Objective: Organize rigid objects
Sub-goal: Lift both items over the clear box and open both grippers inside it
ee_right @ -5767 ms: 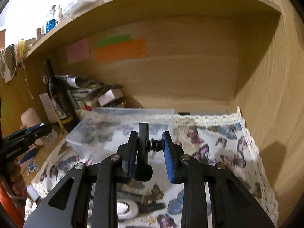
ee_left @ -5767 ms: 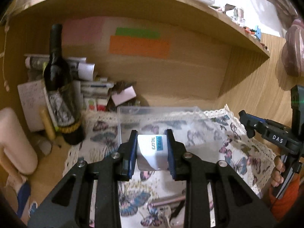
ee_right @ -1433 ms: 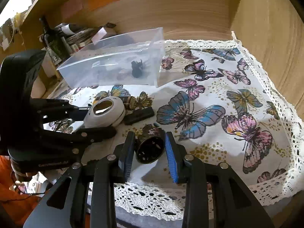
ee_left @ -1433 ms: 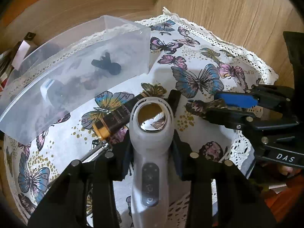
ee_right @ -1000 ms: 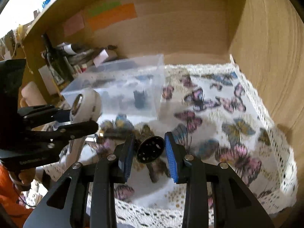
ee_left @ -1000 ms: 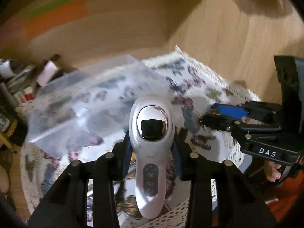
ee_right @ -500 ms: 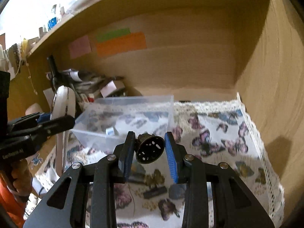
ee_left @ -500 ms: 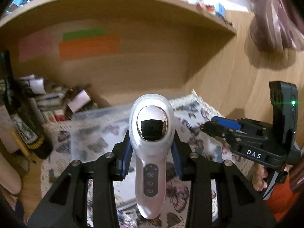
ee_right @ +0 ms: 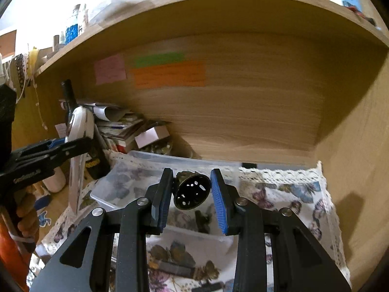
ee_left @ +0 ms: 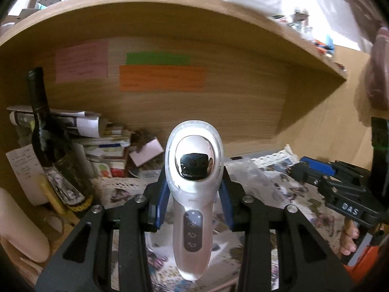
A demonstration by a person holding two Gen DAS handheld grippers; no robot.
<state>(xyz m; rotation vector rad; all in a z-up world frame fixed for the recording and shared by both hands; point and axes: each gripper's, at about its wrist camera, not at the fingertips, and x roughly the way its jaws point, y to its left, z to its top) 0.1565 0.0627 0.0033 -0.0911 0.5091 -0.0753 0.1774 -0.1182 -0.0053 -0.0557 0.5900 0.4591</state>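
Note:
My left gripper [ee_left: 193, 199] is shut on a white handheld device [ee_left: 193, 194] with a mirrored oval head and a dark button strip; it stands upright in the air. In the right wrist view the same device [ee_right: 79, 131] shows at the far left, held above the cloth. My right gripper [ee_right: 192, 199] is shut on a small dark metal cup-shaped piece [ee_right: 192, 192] with holes in its base. Both hang over a clear plastic bin [ee_right: 170, 163] on the butterfly cloth [ee_right: 291, 194]. In the left wrist view the bin [ee_left: 245, 168] is blurred behind the device.
A dark wine bottle [ee_left: 52, 150] and stacked papers and boxes [ee_left: 107, 143] stand at the back left. A wooden shelf [ee_left: 170, 14] arches overhead, with coloured notes [ee_left: 163, 77] on the back wall. Small dark items [ee_right: 180, 270] lie on the cloth in front. A side panel [ee_right: 359, 158] closes the right.
Both grippers rose from the cloth with their objects and tilted up toward the back wall. The bin now lies lower in both views.

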